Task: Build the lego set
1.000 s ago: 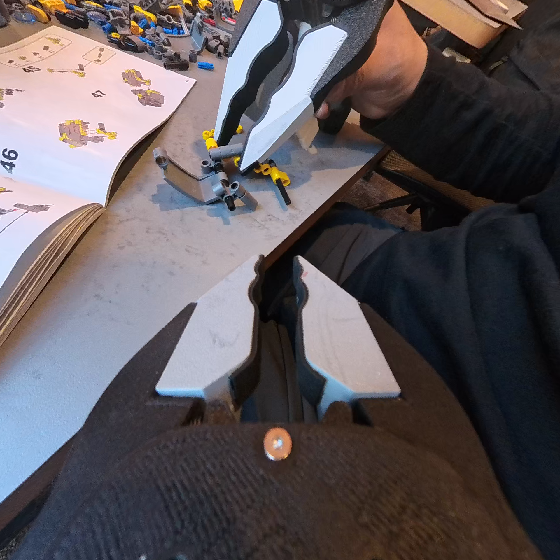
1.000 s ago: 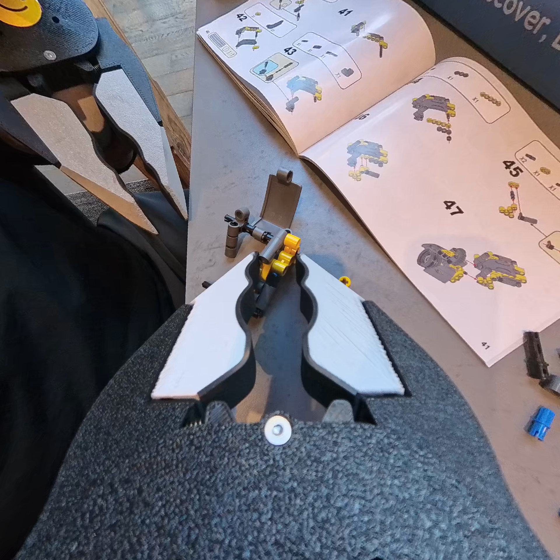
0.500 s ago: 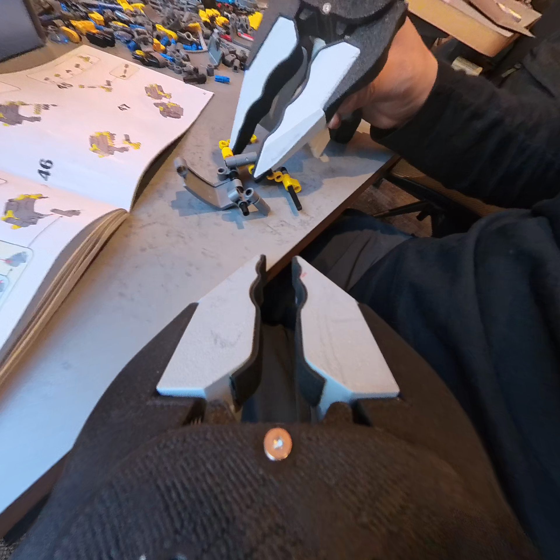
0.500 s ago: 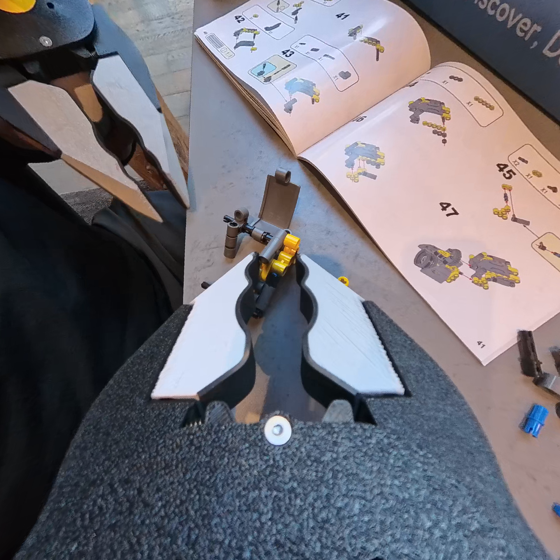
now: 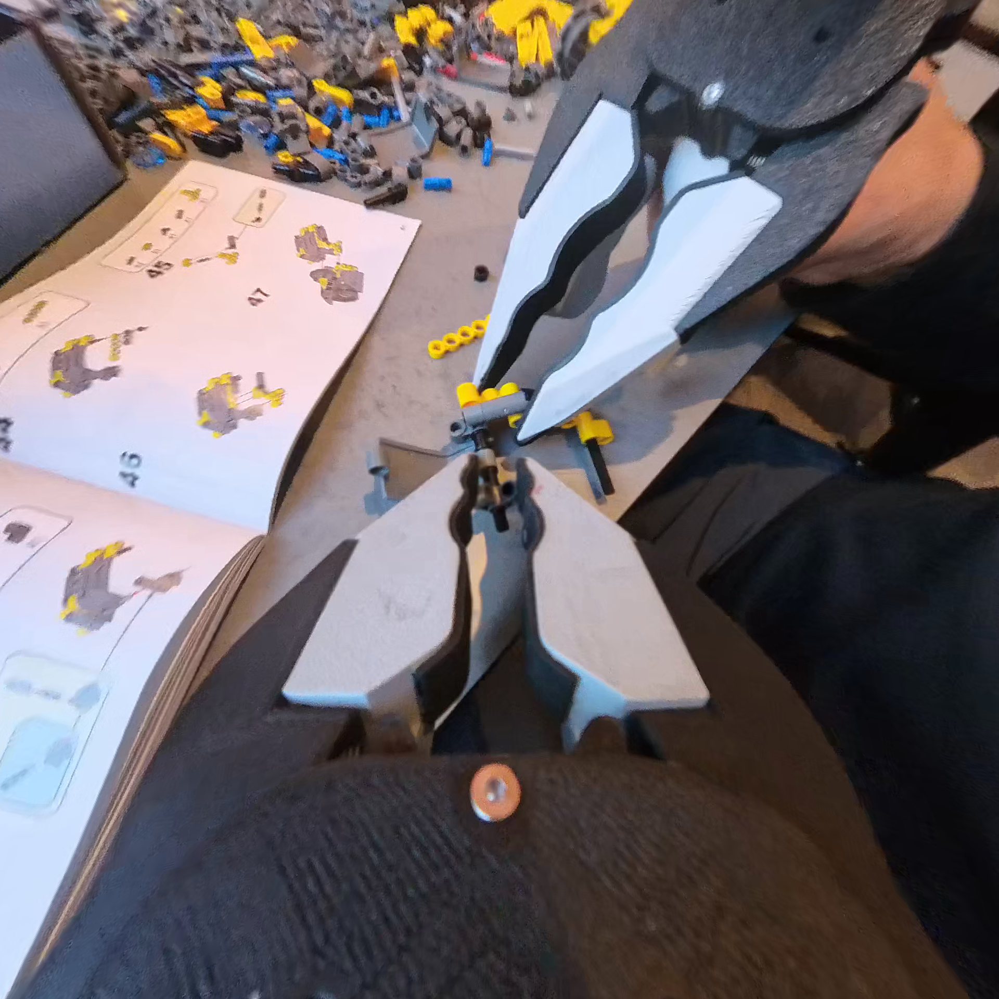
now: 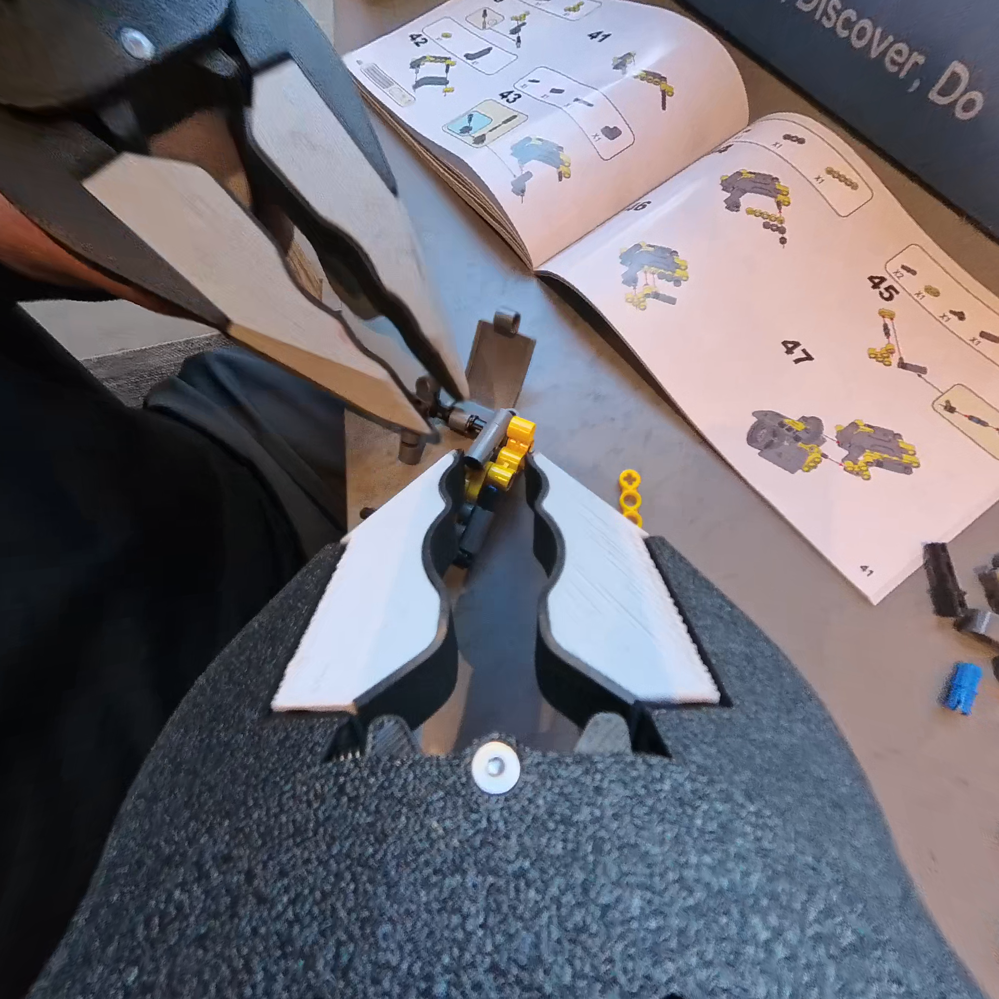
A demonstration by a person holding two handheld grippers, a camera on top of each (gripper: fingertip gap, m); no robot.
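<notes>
- Spreading across the frame in both views, the grey counter (image 6: 621, 411) carries everything; its near edge runs just beside the person's dark clothing.
- The open instruction booklet (image 6: 746, 302) lies flat in the upper right of the right wrist view, pages up, probably so its diagrams can be read while building.
- The right hand-held gripper (image 6: 492, 459) is closed around the yellow-and-black end of the small brick assembly (image 6: 494, 438), seemingly pinning it to the counter.
- The left hand-held gripper (image 5: 494, 465) has its tips on either side of the assembly's black pin and grey connector, jaws narrowly apart; whether they actually pinch it I cannot tell. It meets the assembly from the opposite end, probably so each side can be braced.
- The assembly sits near the counter's edge, centre of both views, its flat grey panel (image 6: 500, 351) lying on the surface.
- A heap of loose bricks (image 5: 302, 108) fills the upper left of the left wrist view.
- A yellow beam (image 6: 630, 497) lies just right of the right gripper; a blue pin (image 6: 959, 689) rests at the lower right.
</notes>
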